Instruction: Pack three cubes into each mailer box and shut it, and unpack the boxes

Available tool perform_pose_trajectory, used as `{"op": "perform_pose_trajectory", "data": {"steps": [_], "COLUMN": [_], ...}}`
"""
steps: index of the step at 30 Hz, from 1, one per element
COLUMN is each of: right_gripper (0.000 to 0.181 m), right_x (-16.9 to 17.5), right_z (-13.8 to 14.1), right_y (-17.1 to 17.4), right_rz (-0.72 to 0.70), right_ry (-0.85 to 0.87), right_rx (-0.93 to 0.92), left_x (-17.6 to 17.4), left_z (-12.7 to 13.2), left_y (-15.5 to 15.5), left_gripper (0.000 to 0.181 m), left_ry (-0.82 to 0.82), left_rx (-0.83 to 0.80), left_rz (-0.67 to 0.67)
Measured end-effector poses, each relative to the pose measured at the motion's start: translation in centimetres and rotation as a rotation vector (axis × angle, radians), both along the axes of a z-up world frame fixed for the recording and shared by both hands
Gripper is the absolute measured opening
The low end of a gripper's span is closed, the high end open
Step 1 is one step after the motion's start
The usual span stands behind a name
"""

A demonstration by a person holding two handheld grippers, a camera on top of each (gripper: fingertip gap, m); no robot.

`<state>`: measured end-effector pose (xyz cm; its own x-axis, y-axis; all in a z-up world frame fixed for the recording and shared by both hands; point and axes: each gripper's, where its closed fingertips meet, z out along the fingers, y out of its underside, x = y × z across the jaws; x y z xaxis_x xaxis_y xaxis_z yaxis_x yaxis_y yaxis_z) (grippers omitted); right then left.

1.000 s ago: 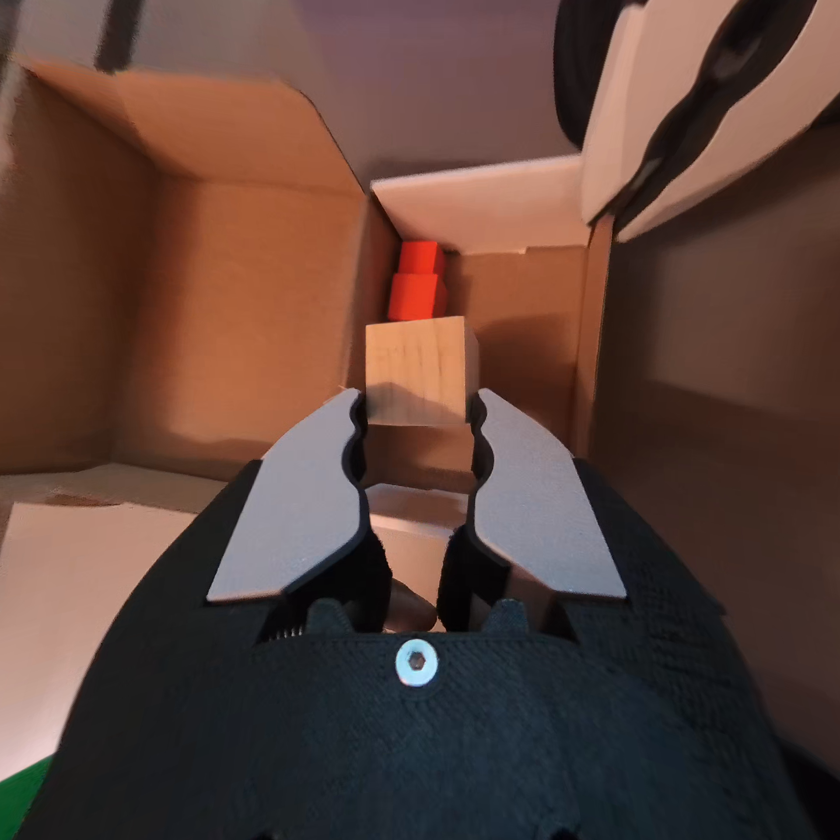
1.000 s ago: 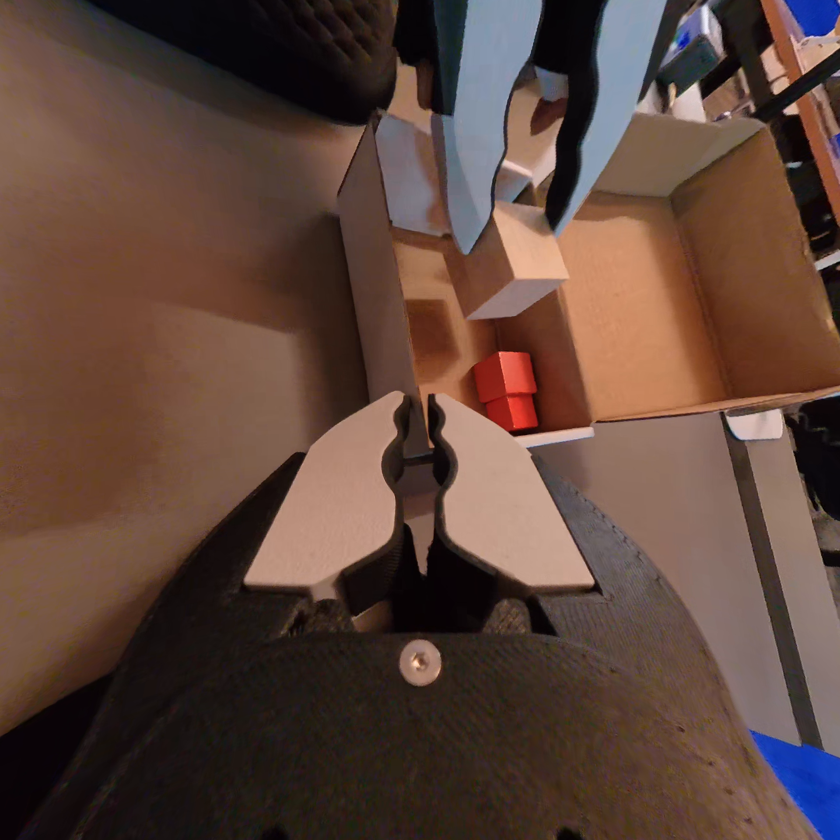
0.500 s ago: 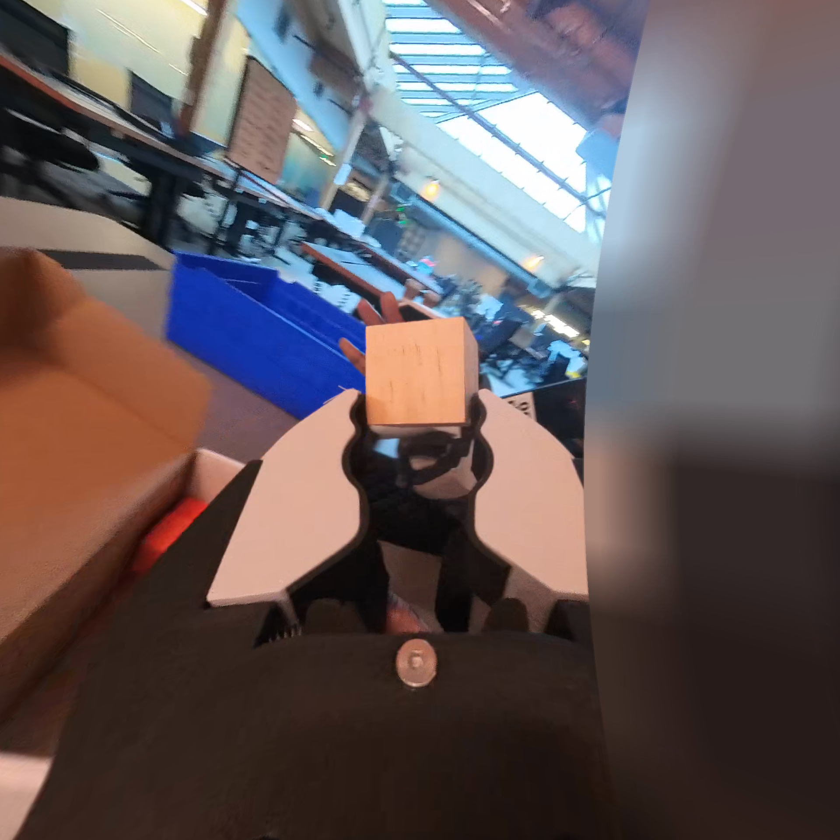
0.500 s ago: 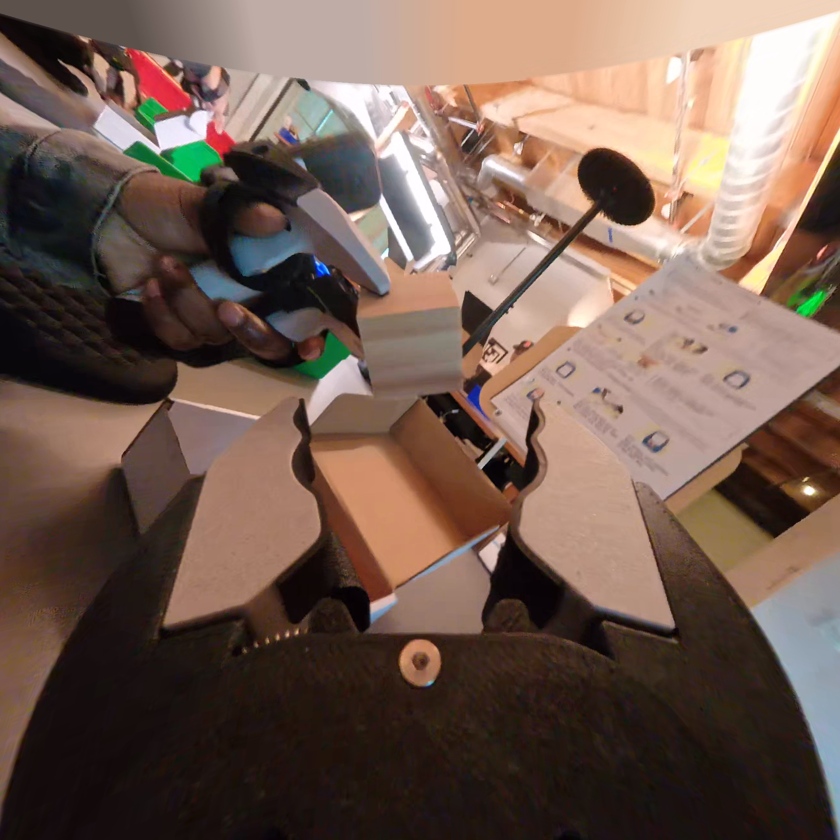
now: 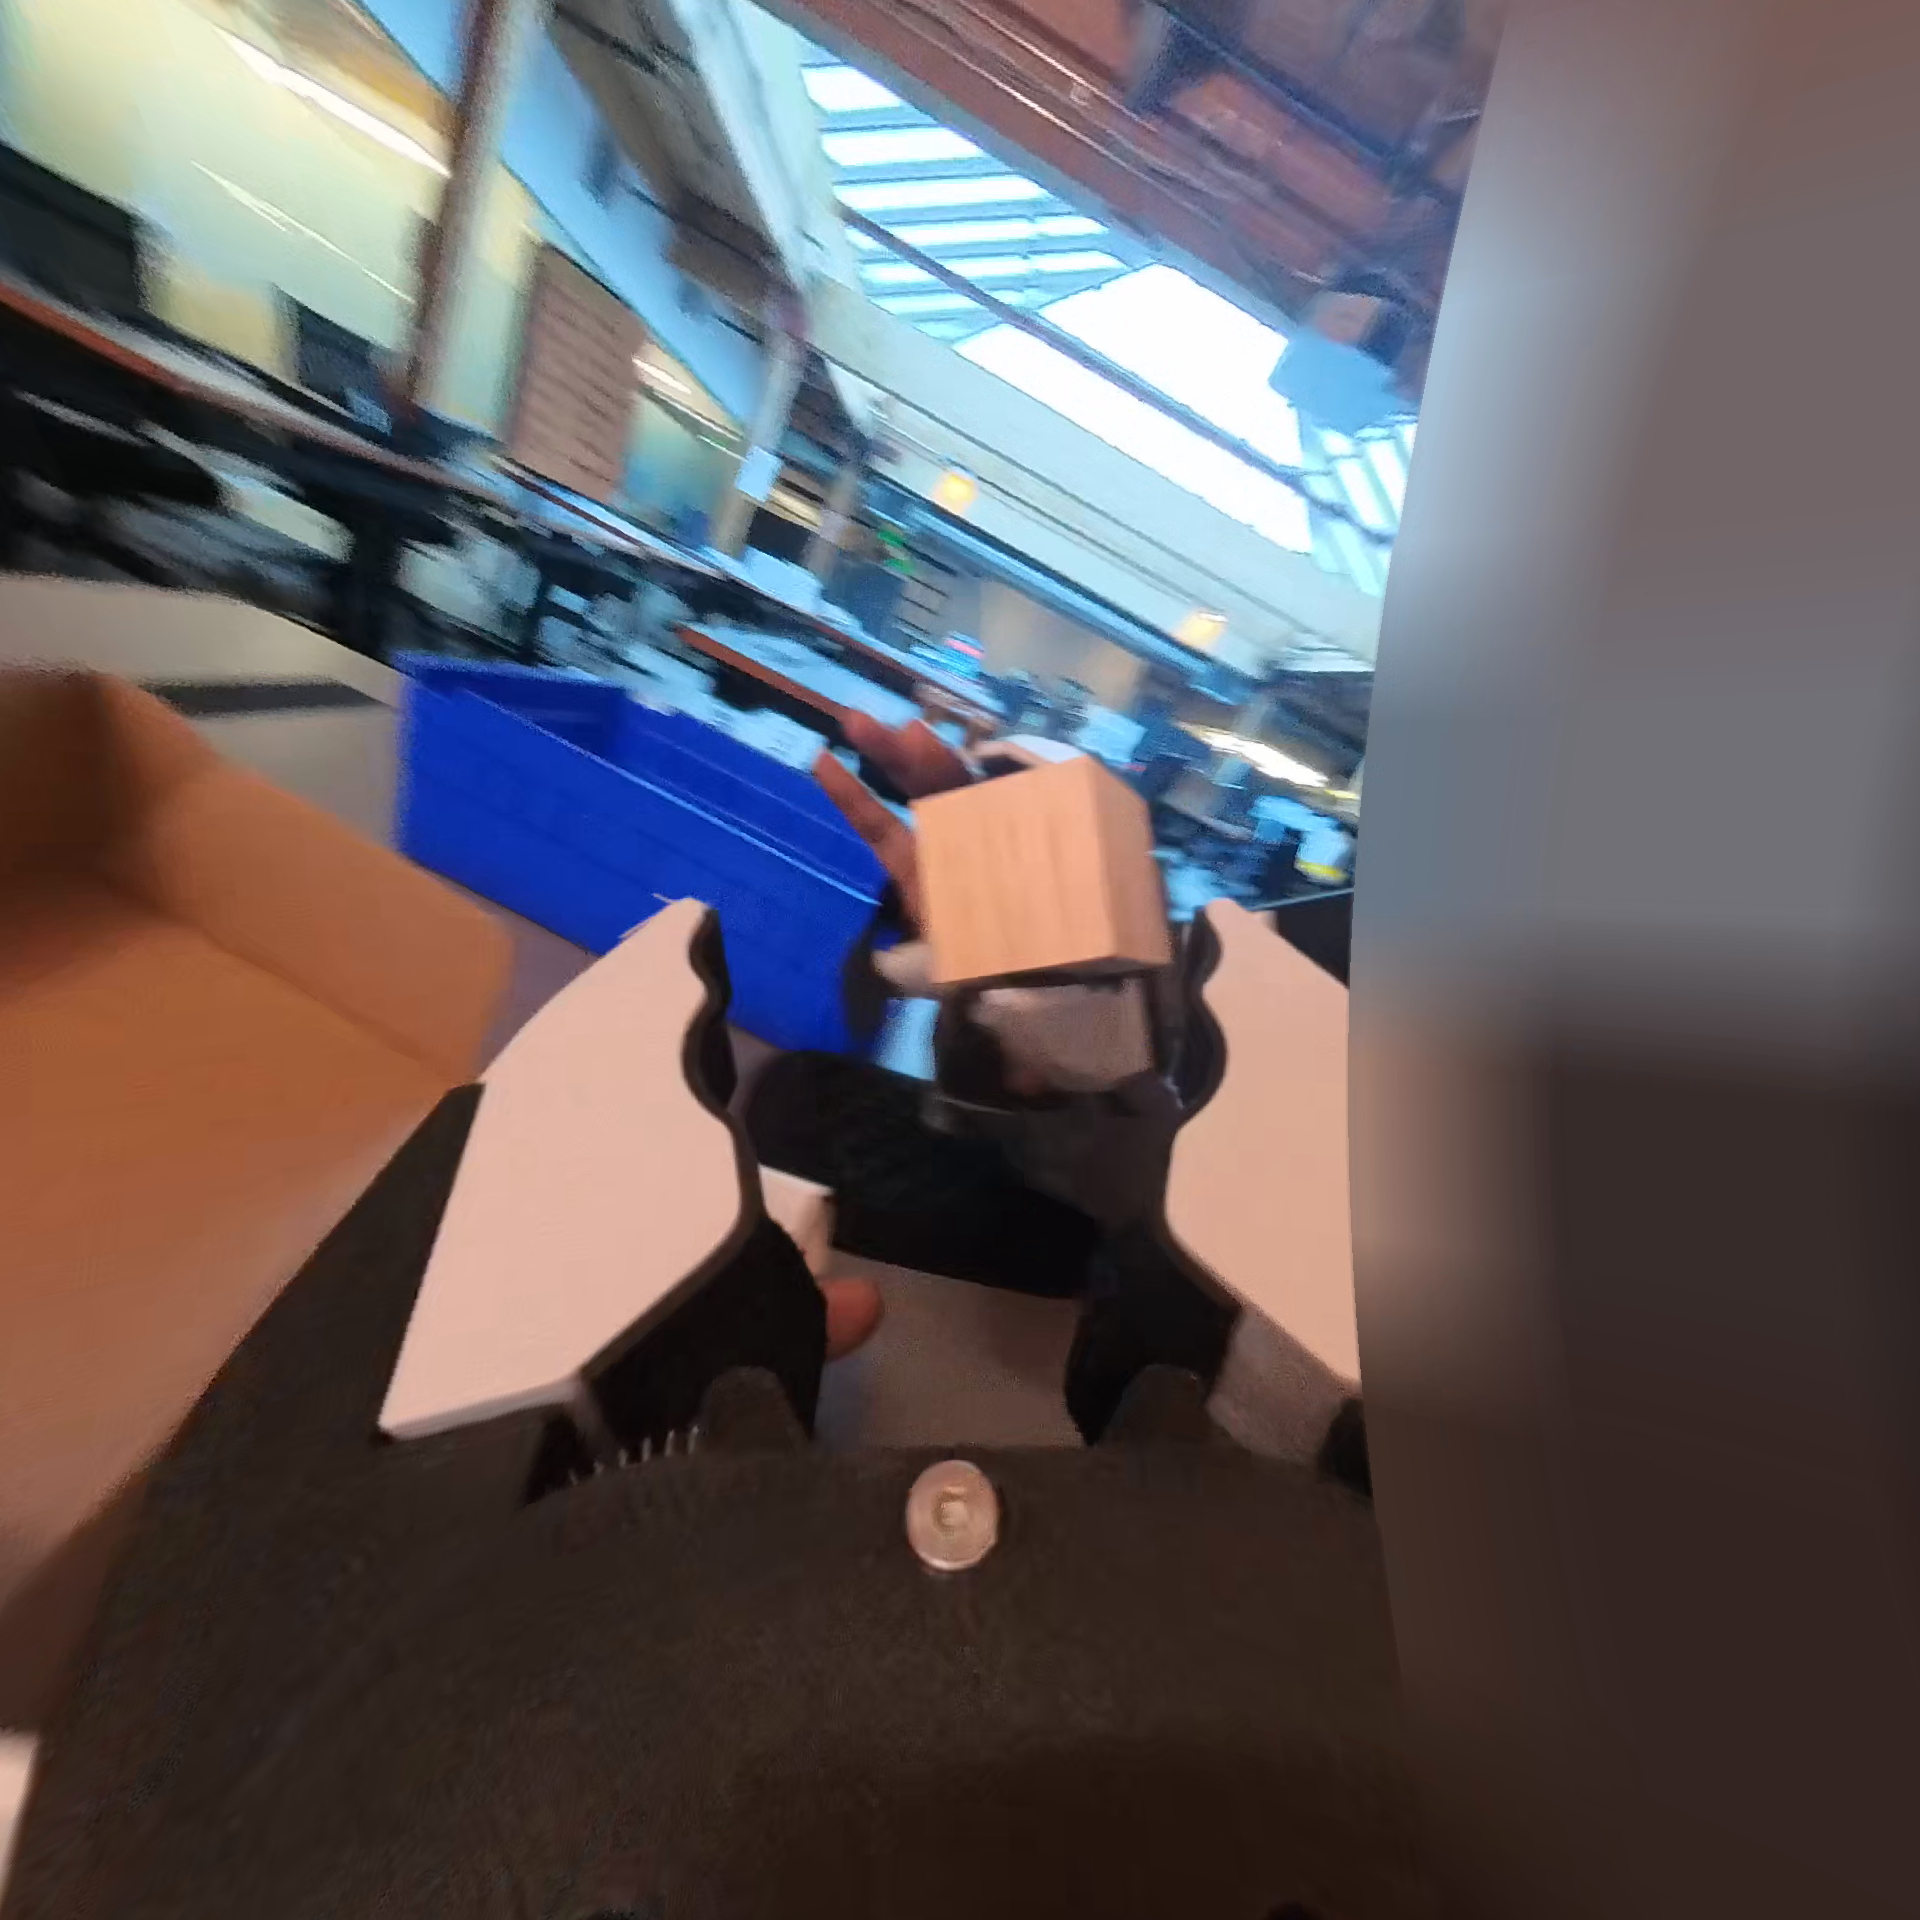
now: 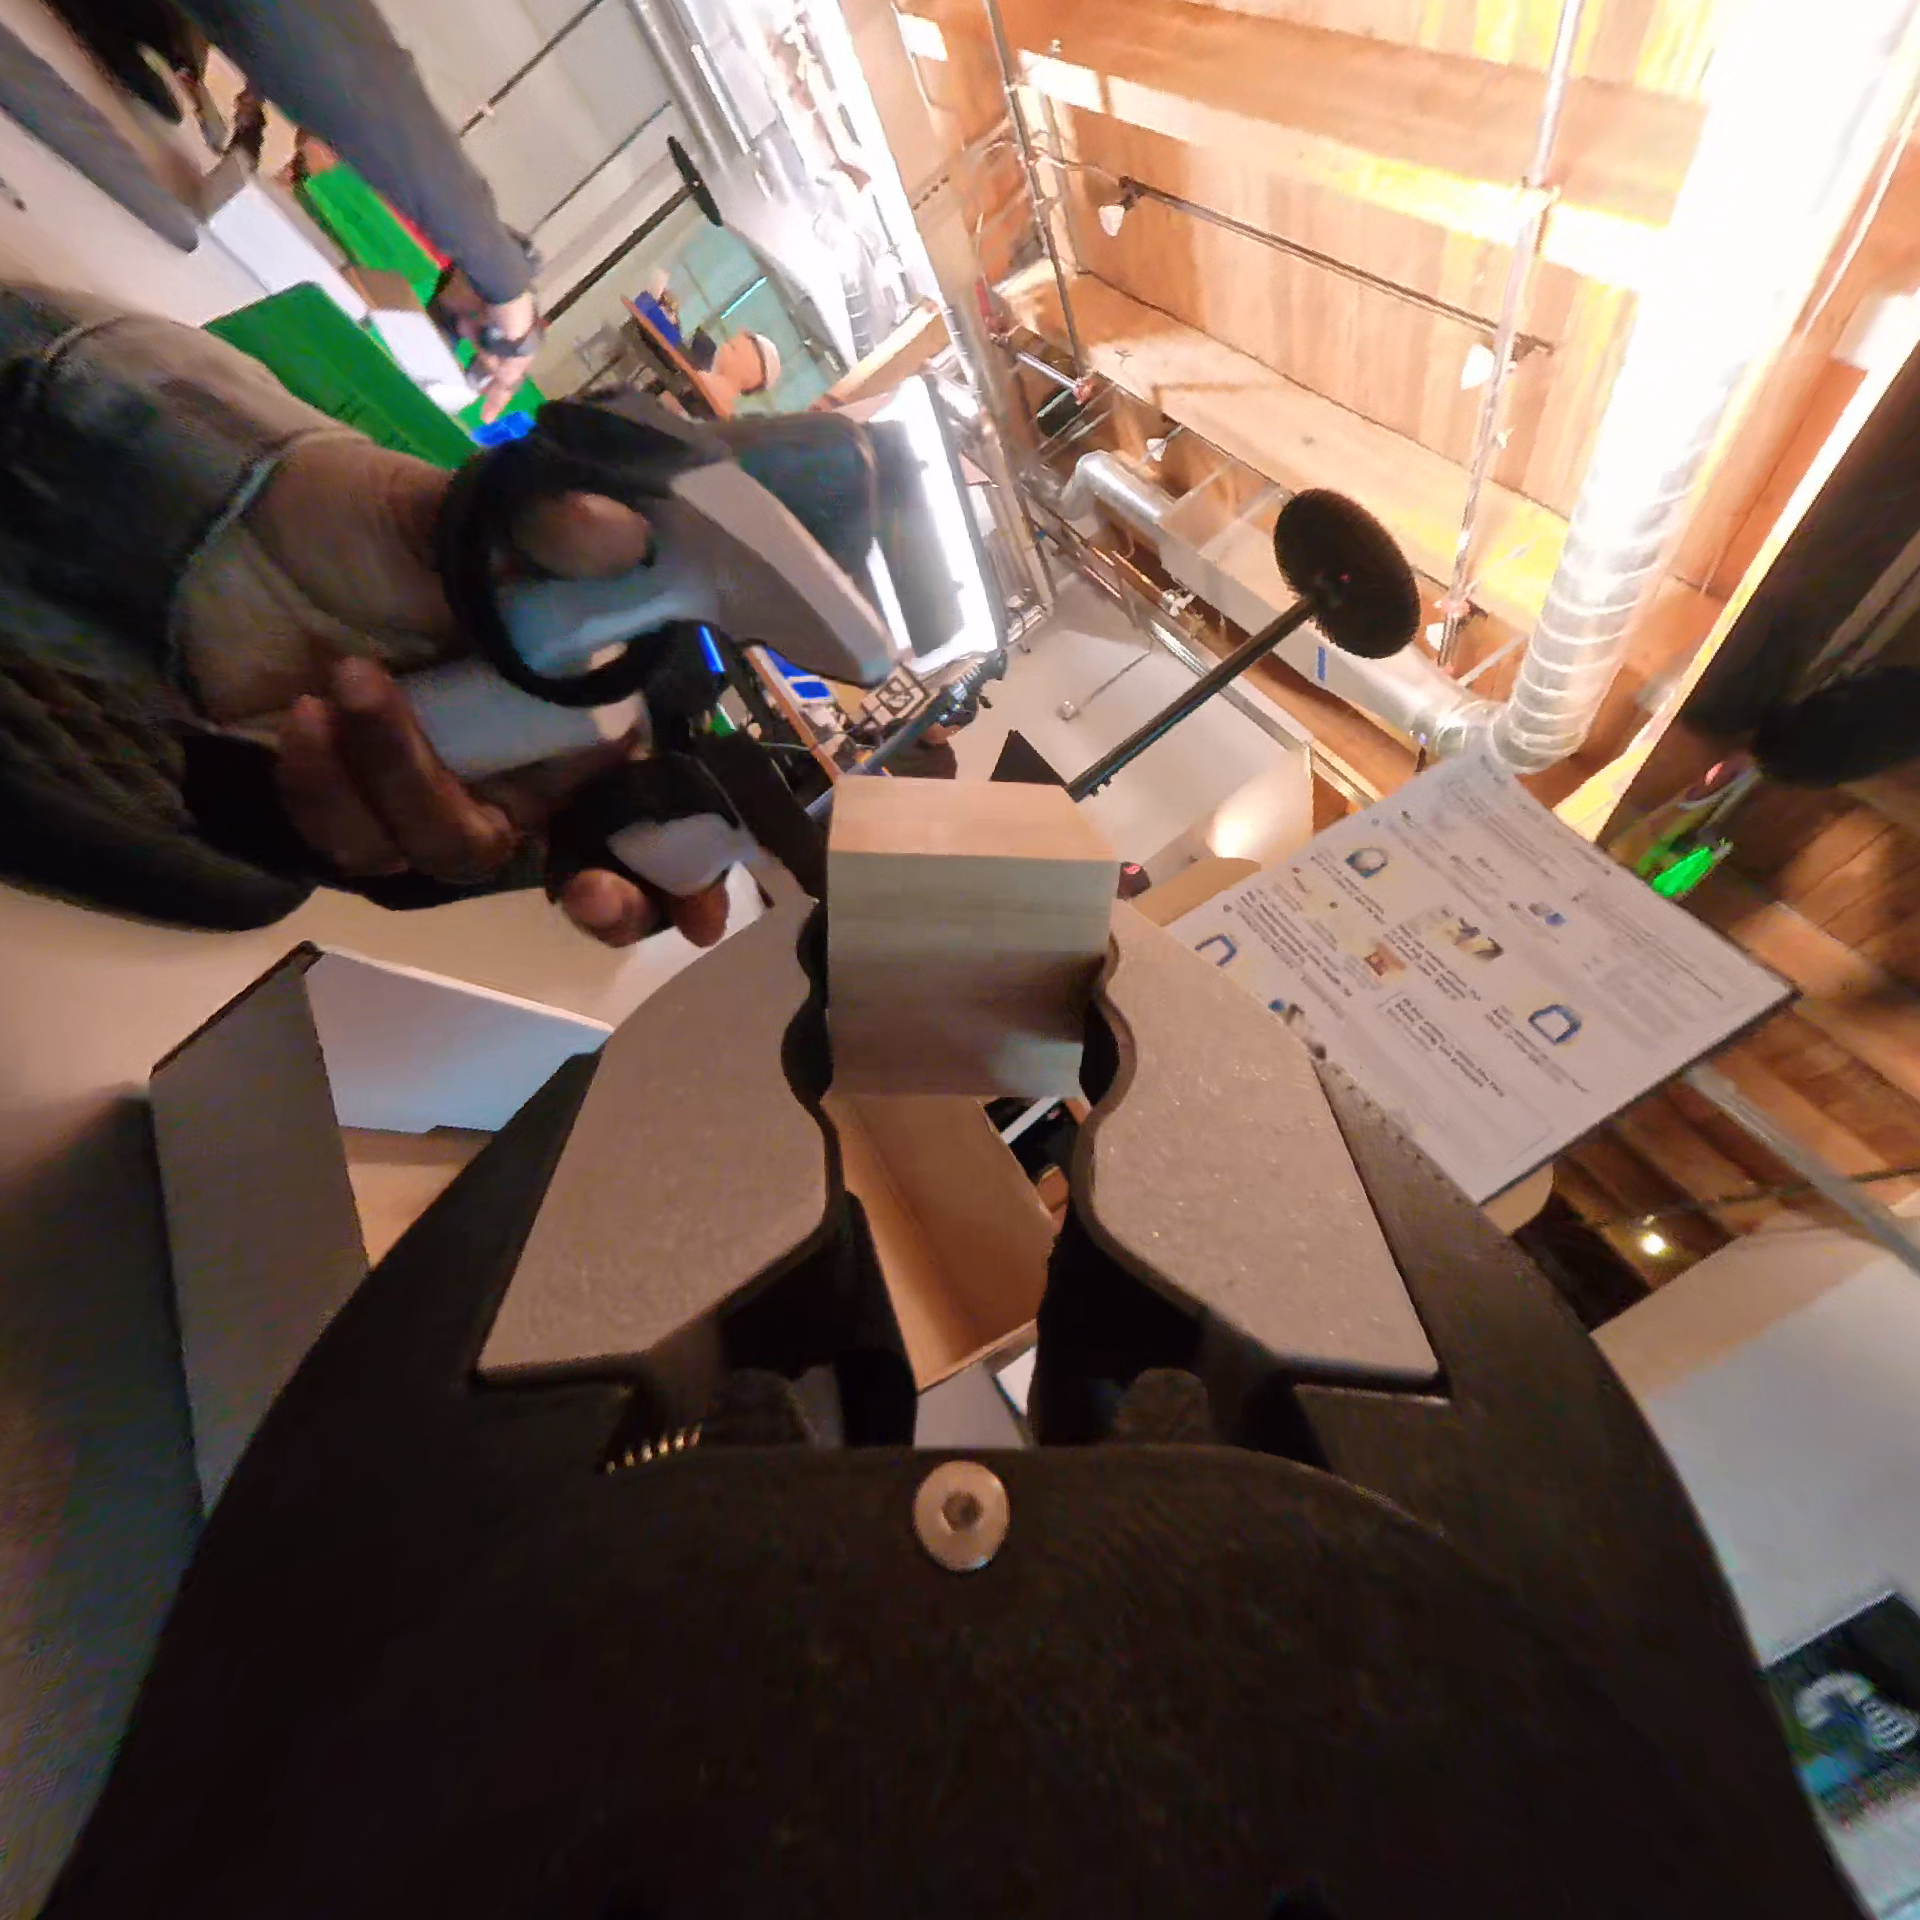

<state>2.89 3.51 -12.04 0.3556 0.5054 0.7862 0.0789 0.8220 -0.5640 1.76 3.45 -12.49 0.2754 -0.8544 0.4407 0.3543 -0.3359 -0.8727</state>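
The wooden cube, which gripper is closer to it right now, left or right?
Right. The right gripper has the cube between its fingertips, apparently gripped. The left gripper is open, and the cube sits off-centre between its spread fingers, close to the right-hand finger.

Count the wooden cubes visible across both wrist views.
1: the wooden cube sits between the right hand-held gripper fingers, above the open mailer box. Others may be hidden.

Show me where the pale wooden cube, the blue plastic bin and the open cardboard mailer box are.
Pale wooden cube [image 6: 961, 914], right wrist view: its front face.
Blue plastic bin [image 5: 613, 821], left wrist view: its near side wall.
Open cardboard mailer box [image 6: 940, 1236], right wrist view: its brown inner wall.
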Motion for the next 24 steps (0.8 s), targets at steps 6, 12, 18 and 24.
{"op": "perform_pose_trajectory", "data": {"steps": [6, 12, 18, 24], "right_gripper": [0.046, 0.046, 0.046, 0.046], "right_x": [5.0, 14.0, 22.6, 25.9], "right_z": [2.4, 4.1, -3.7, -12.1], "right_y": [3.2, 8.4, 13.3, 15.1], "right_rz": [-0.061, -0.294, -0.510, -0.550], "right_ry": [0.188, 0.111, -0.591, -1.176], "right_rx": [-0.213, -0.423, -0.750, -0.988], "left_x": [-7.6, -9.4, -9.8, -9.4], "left_z": [1.1, -0.5, -0.8, -1.9], "left_y": [4.2, 5.5, 5.8, 6.1], "left_gripper": [0.091, 0.091, 0.093, 0.094], "left_ry": [0.102, 0.294, 0.286, 0.357], "left_rx": [0.248, 0.321, 0.304, 0.309], "left_rz": [0.606, 0.719, 0.730, 0.726]}}
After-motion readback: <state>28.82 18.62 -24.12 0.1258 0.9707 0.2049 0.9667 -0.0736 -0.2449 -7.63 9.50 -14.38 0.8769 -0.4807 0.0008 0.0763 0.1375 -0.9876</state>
